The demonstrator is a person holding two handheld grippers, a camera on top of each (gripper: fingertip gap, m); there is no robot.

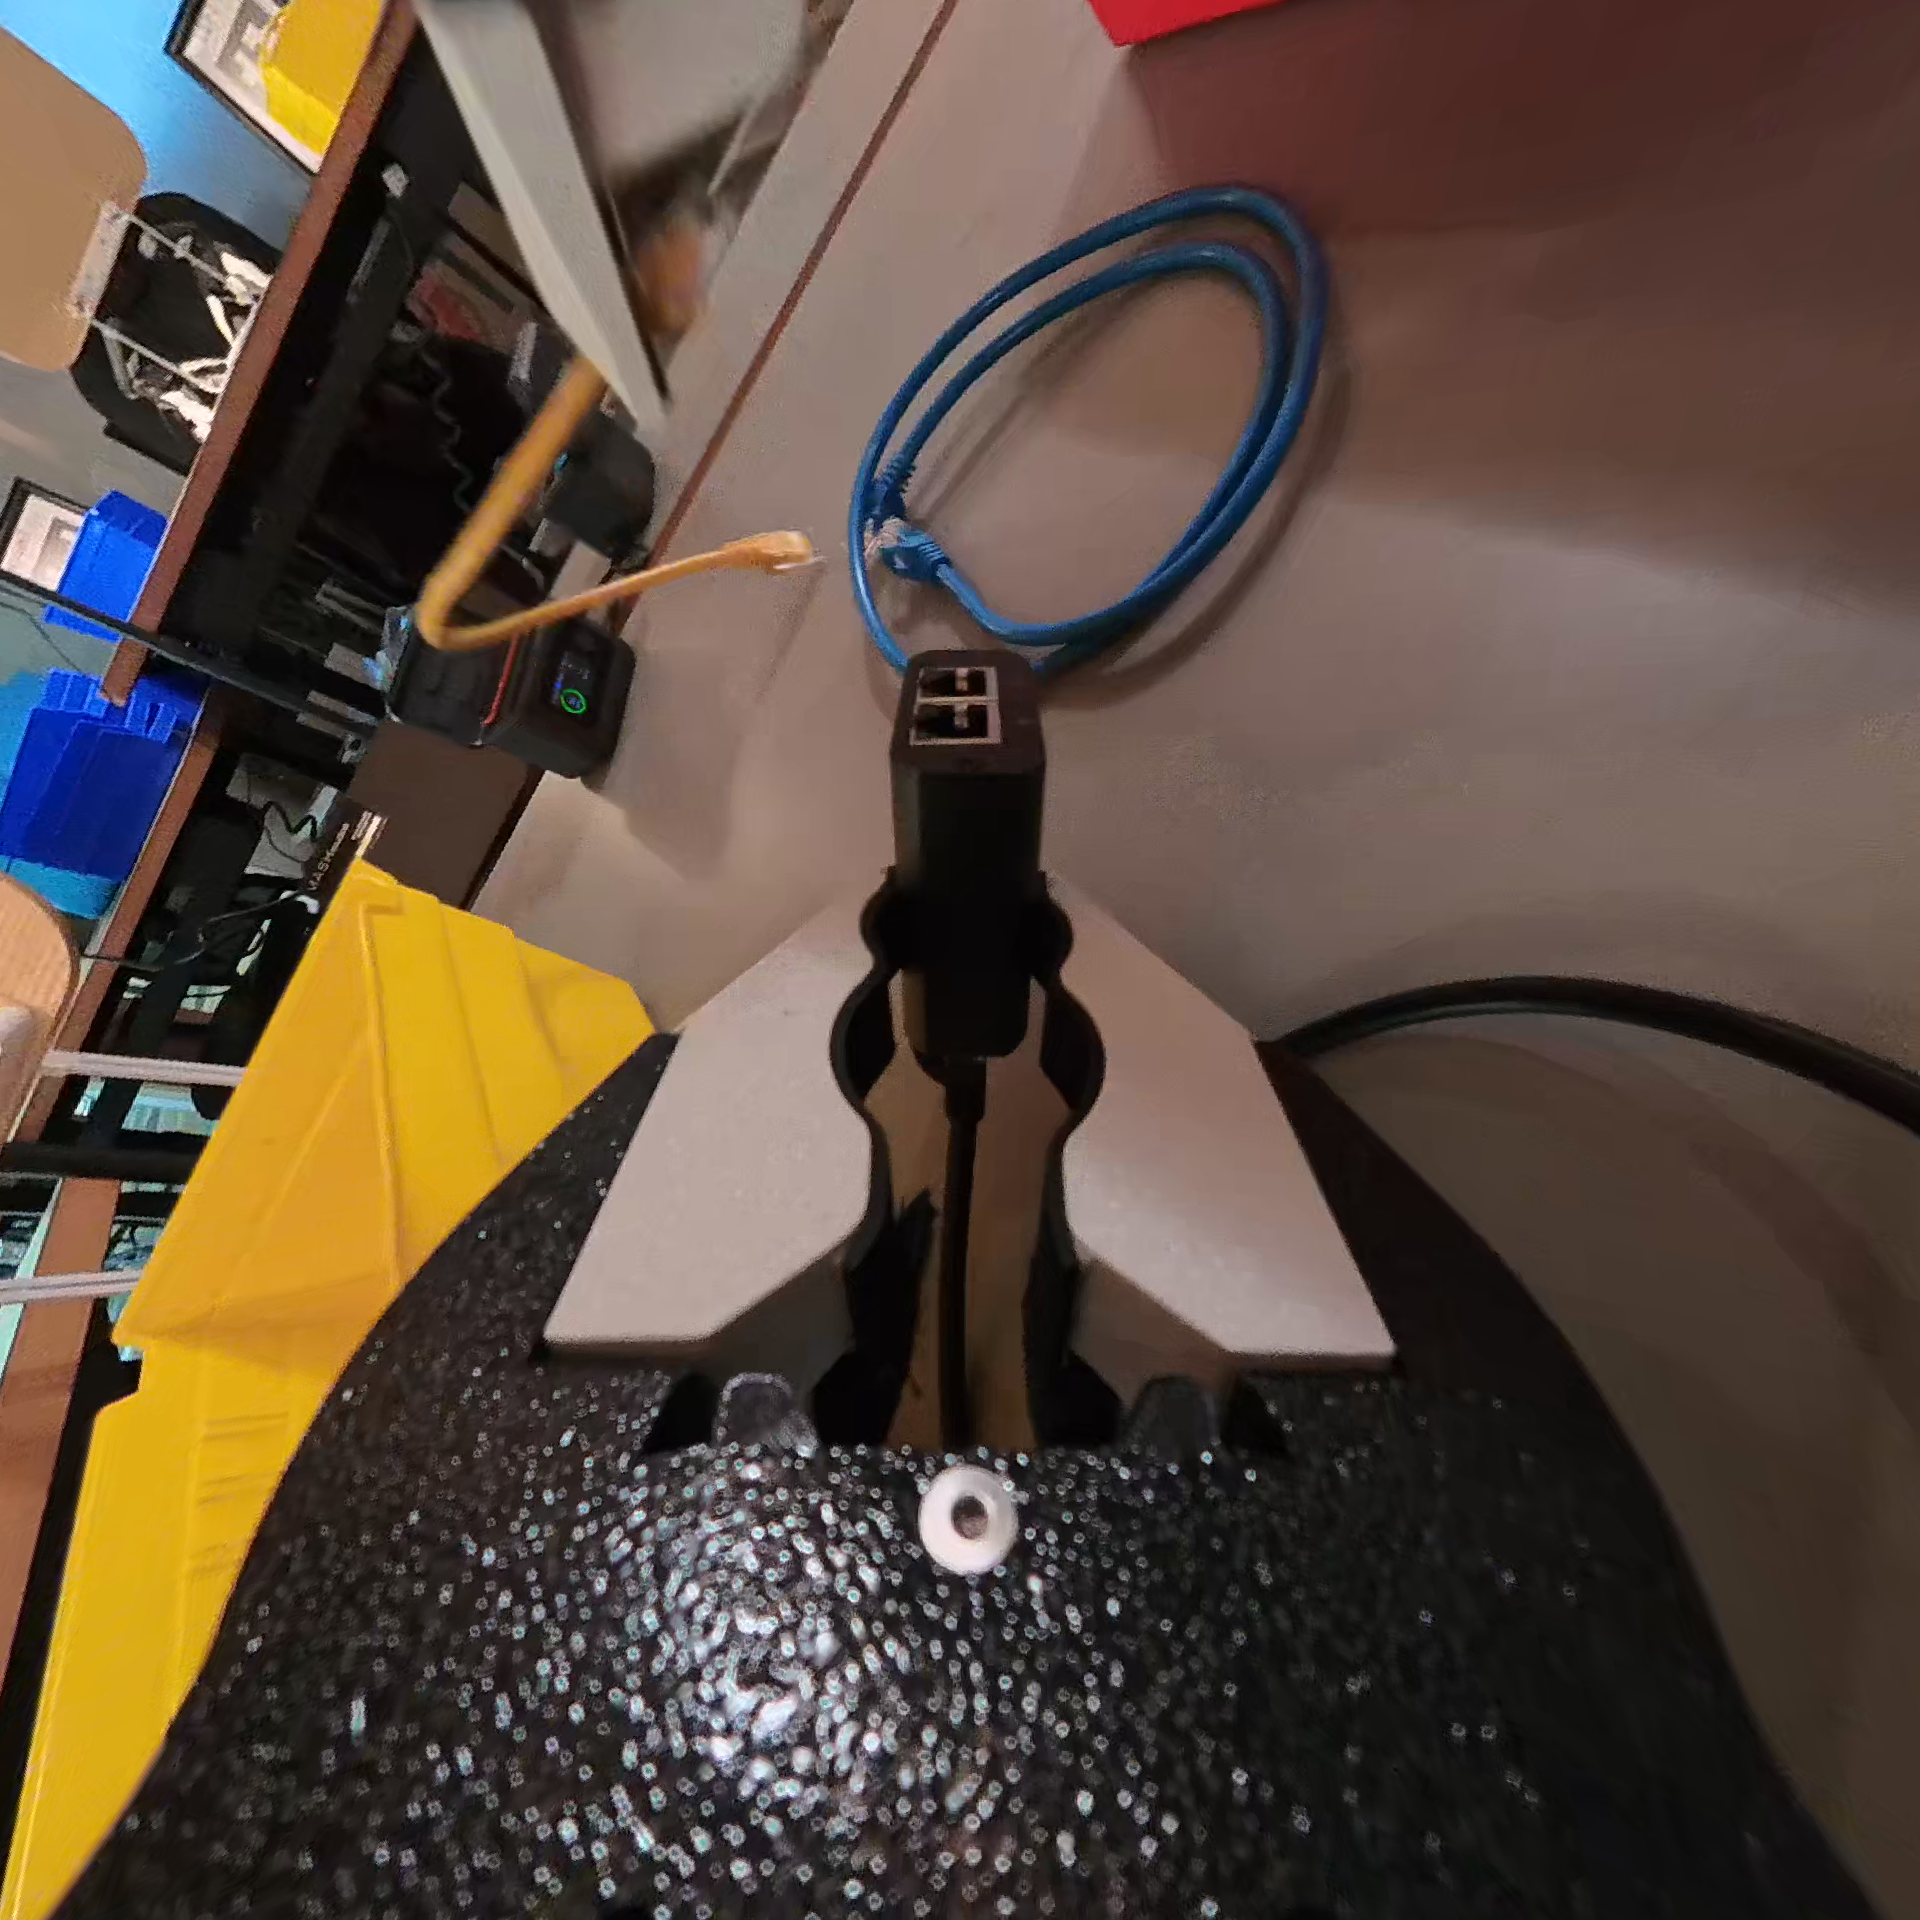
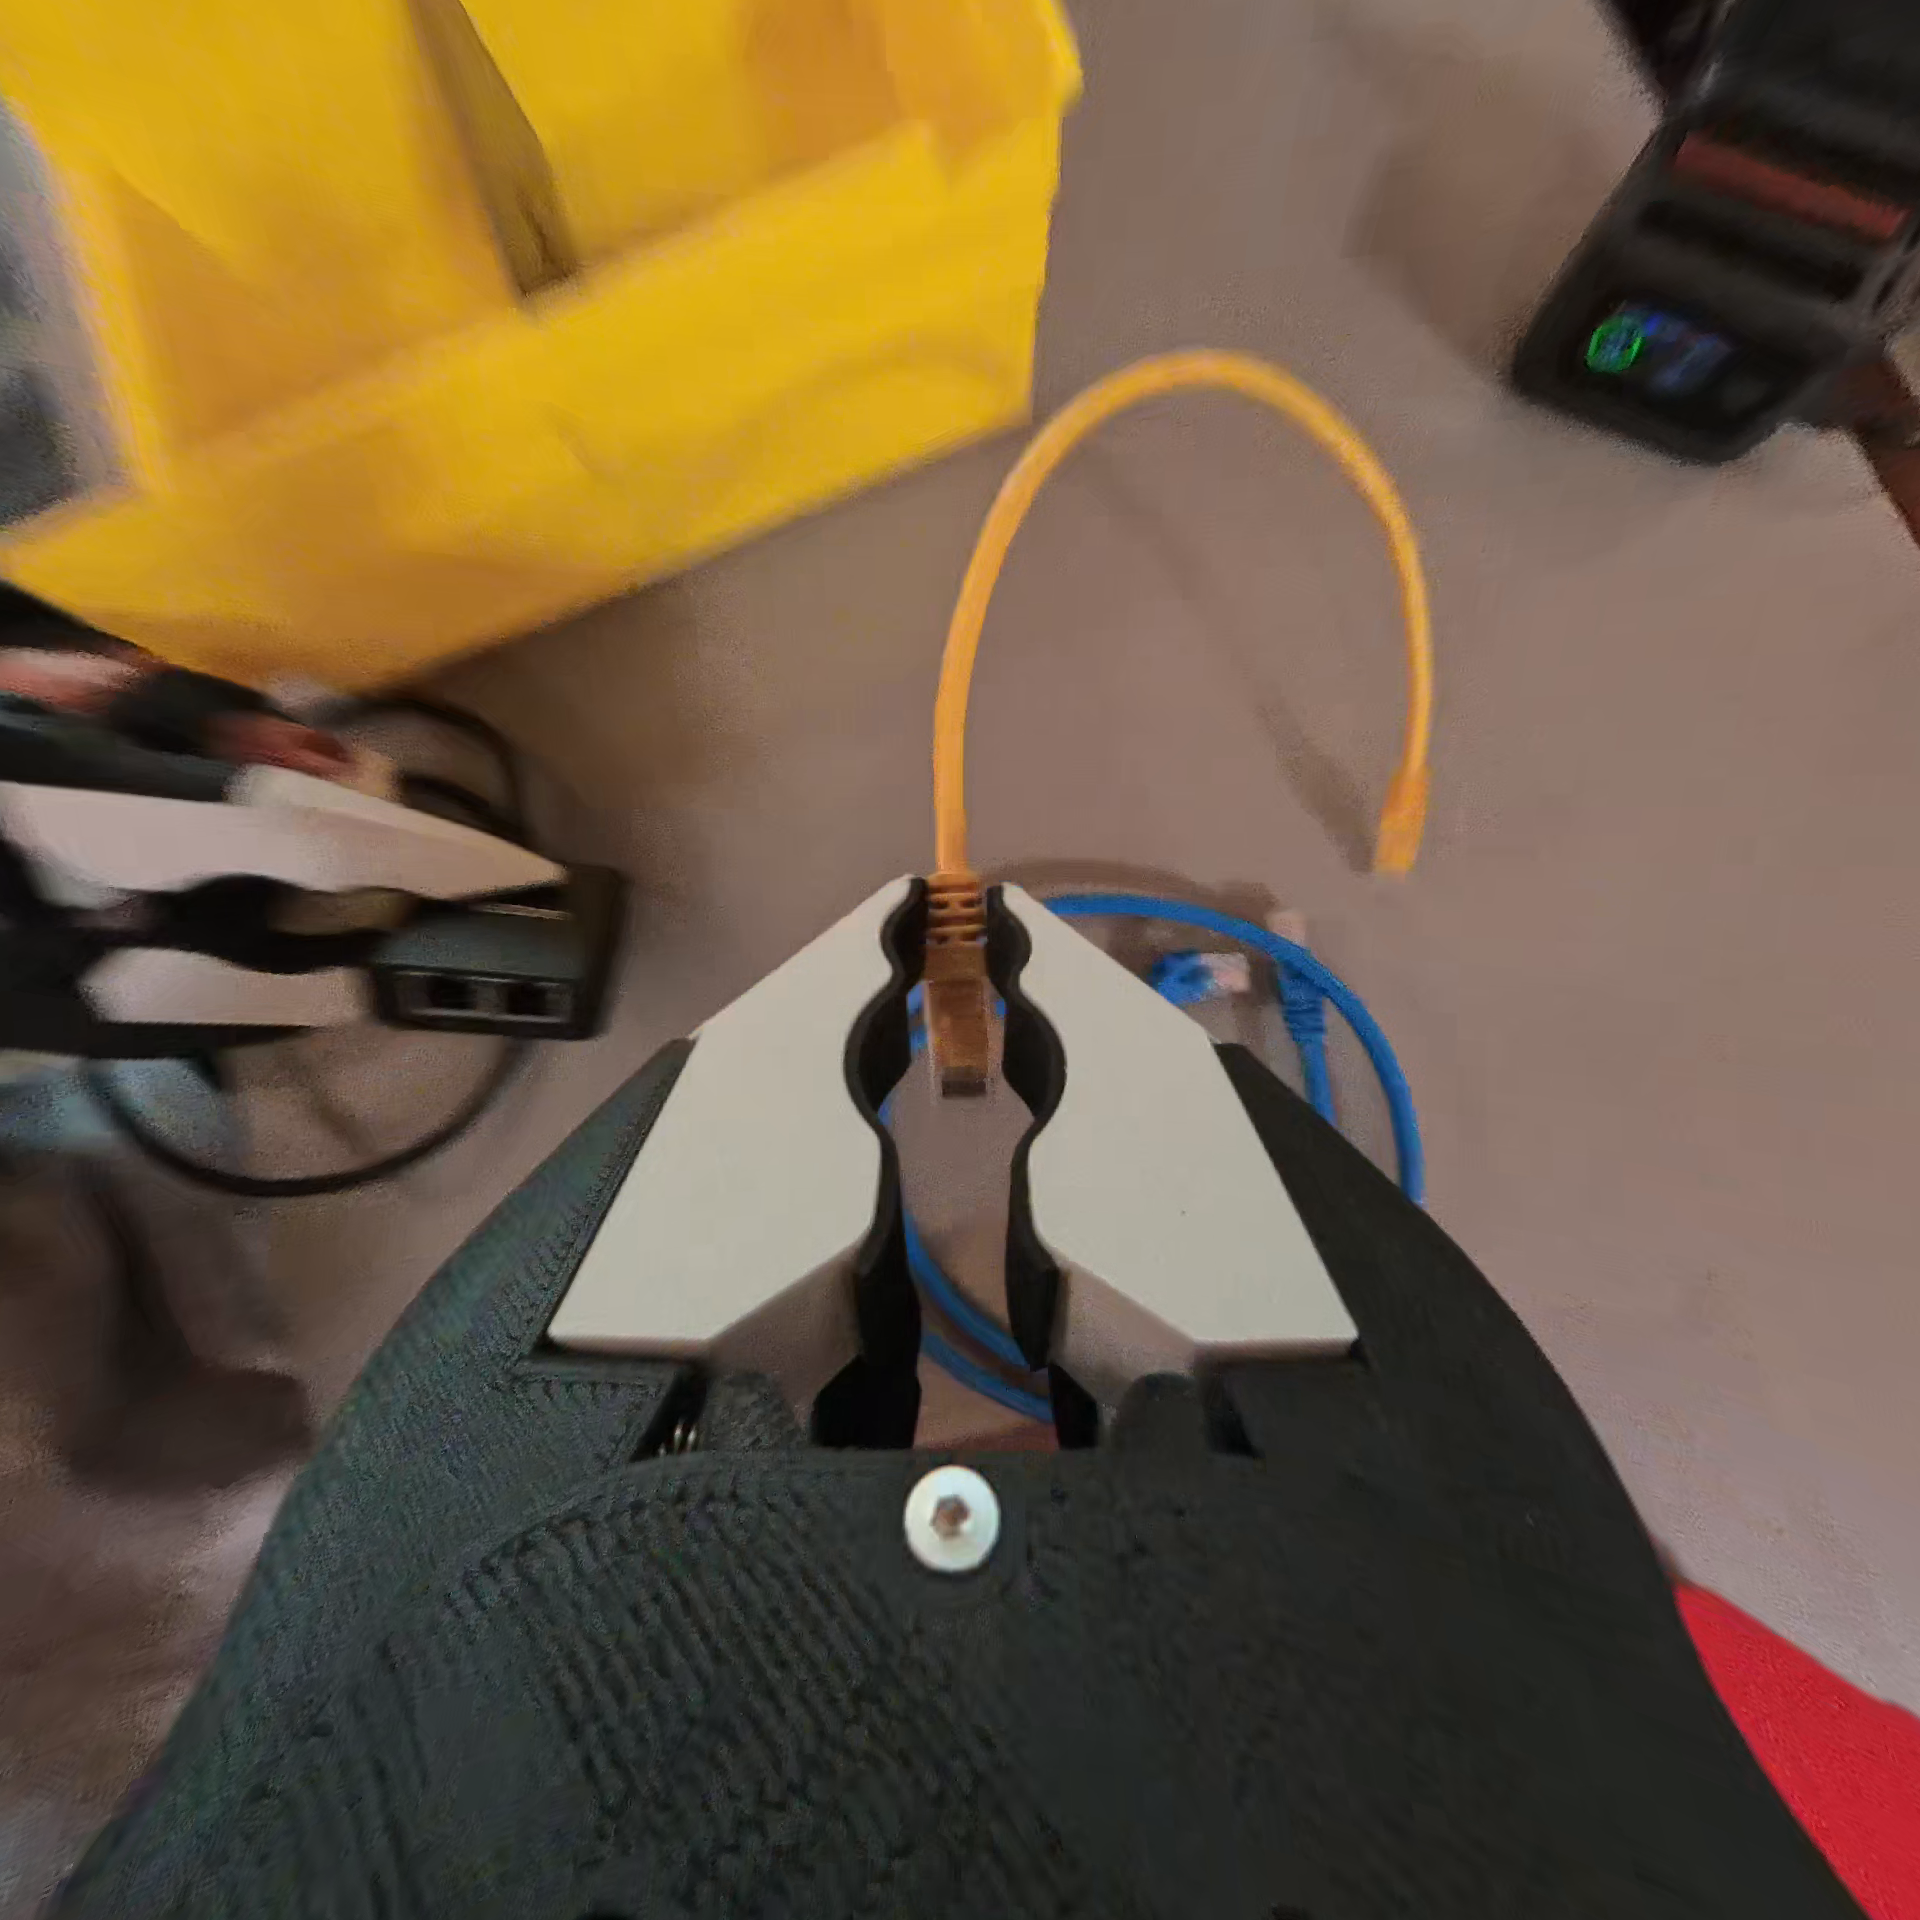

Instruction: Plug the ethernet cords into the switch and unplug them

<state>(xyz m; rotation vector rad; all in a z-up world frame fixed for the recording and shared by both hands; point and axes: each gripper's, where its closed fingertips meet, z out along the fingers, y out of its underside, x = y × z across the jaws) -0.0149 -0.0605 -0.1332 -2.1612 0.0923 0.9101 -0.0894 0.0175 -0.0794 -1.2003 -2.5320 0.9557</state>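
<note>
My left gripper (image 1: 966, 914) is shut on a small black switch (image 1: 961, 821), held above the table with its two empty ports facing away from me. The switch also shows at the left of the right wrist view (image 2: 488, 961). My right gripper (image 2: 954, 904) is shut on the plug end of a short orange ethernet cord (image 2: 1195, 395), plug pointing back toward the camera. The cord loops up and its free plug (image 2: 1403, 821) hangs loose; it also shows in the left wrist view (image 1: 774, 549). A coiled blue ethernet cord (image 1: 1143, 416) lies on the table below both grippers.
A yellow plastic bin (image 2: 520, 312) stands on the grey table (image 2: 1610, 935), also at the left in the left wrist view (image 1: 312, 1195). A black device with a lit screen (image 1: 551, 696) sits near the table edge. The switch's black cable (image 1: 1662, 1018) trails right. Something red (image 2: 1808, 1766) lies nearby. My right fingertips sit around 12 cm from my left ones.
</note>
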